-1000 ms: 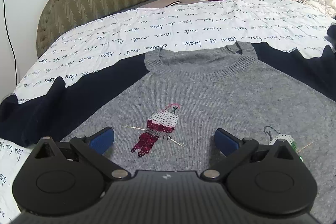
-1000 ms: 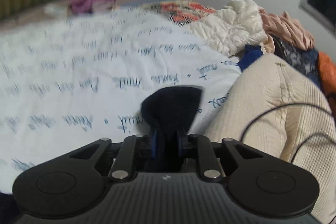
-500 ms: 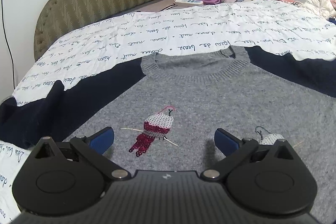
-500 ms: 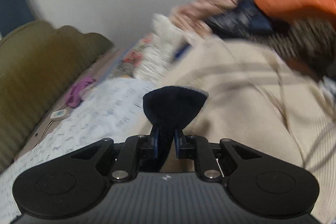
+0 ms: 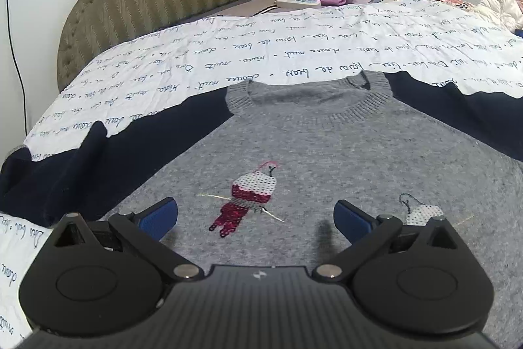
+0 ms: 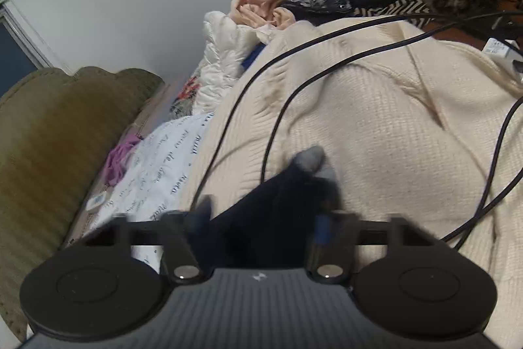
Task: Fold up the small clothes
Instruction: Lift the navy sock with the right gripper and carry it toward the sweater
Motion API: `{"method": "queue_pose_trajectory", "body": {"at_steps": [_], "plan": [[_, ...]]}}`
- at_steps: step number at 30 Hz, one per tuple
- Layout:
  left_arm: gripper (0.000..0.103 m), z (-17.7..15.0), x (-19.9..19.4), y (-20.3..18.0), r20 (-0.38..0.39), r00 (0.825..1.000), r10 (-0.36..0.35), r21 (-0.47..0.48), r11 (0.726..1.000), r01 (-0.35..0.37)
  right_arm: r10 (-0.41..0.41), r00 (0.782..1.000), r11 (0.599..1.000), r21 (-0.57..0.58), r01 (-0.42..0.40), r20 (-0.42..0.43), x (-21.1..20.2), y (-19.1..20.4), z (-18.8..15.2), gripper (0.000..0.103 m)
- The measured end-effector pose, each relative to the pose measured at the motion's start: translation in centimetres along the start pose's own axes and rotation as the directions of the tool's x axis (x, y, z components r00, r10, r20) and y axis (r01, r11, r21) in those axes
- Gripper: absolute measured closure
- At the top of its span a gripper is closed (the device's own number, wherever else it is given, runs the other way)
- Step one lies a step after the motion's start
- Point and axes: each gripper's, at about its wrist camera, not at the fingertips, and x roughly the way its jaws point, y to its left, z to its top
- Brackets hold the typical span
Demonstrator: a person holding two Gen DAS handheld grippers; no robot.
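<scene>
Grey sweater (image 5: 327, 146) with navy sleeves and sequin birds lies flat, face up

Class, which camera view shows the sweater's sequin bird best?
The left wrist view: the bird lies sharp and unobstructed on the grey sweater, between the open fingers of the left gripper. The right wrist view shows none of it, only a blurred navy sleeve between the fingers of the right gripper.
</scene>
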Motion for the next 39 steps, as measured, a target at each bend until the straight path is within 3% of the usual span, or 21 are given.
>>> {"method": "queue_pose_trajectory", "body": {"at_steps": [1,4,11,18,23,26,31,33,34,35,36,37,39], "plan": [[0.000,0.0,0.0,0.0,0.000,1.000,0.002,0.001,1.000,-0.002,-0.009,1.000,1.000,0.002,0.009,-0.006,-0.1,-0.1,0.1,0.083],[0.000,0.0,-0.2,0.2,0.006,1.000,-0.002,0.002,1.000,0.002,-0.020,0.999,1.000,-0.021,0.021,0.030,-1.6,0.3,0.1,0.091],[0.000,0.0,0.1,0.7,0.000,1.000,-0.011,-0.018,1.000,0.011,0.044,0.995,0.990,-0.139,-0.031,0.087,-5.2,4.2,-0.8,0.091],[0.000,-0.5,0.0,1.4,-0.003,1.000,-0.004,-0.030,1.000,0.004,0.161,0.987,0.950,-0.270,-0.157,-0.007,-6.2,10.3,-6.2,0.091],[0.000,-0.6,-0.3,2.1,-0.004,1.000,0.012,-0.036,0.999,-0.012,0.240,0.966,0.927,-0.276,-0.256,-0.091,-5.8,13.3,-9.7,0.091],[0.000,-0.8,-1.0,2.7,0.017,1.000,0.011,-0.040,0.999,-0.010,0.217,0.976,0.950,-0.227,-0.212,-0.003,-6.7,11.7,-9.0,0.091],[0.000,-0.8,-1.2,2.5,0.022,1.000,-0.004,-0.035,0.999,0.005,0.109,0.987,0.994,0.010,-0.111,0.120,-7.6,3.2,-4.7,0.091],[0.000,-0.8,-1.1,2.3,0.019,1.000,-0.018,-0.038,0.999,0.019,0.072,0.992,0.992,0.092,-0.082,0.106,-7.2,0.0,-3.4,0.081],[0.000,-0.8,-1.1,2.0,0.015,1.000,-0.022,-0.037,0.999,0.023,0.041,0.994,0.989,0.139,-0.054,0.097,-6.9,-1.5,-3.1,0.068],[0.000,-0.7,-1.0,1.7,0.011,1.000,-0.029,-0.034,0.999,0.029,0.020,0.995,0.982,0.187,-0.038,0.094,-6.6,-2.7,-2.8,0.046],[0.000,-0.8,-0.9,1.6,0.009,0.999,-0.034,-0.031,0.999,0.034,0.024,0.996,0.971,0.236,-0.044,0.086,-6.2,-3.9,-2.7,0.034],[0.000,-0.8,-0.9,1.3,0.005,0.999,-0.037,-0.027,0.999,0.038,0.043,0.996,0.957,0.284,-0.065,0.083,-5.7,-5.0,-2.8,0.027],[0.000,-0.9,-0.8,0.9,0.003,0.999,-0.035,-0.018,0.999,0.035,0.092,0.992,0.936,0.331,-0.117,0.091,-4.9,-6.3,-3.0,0.027]]}}
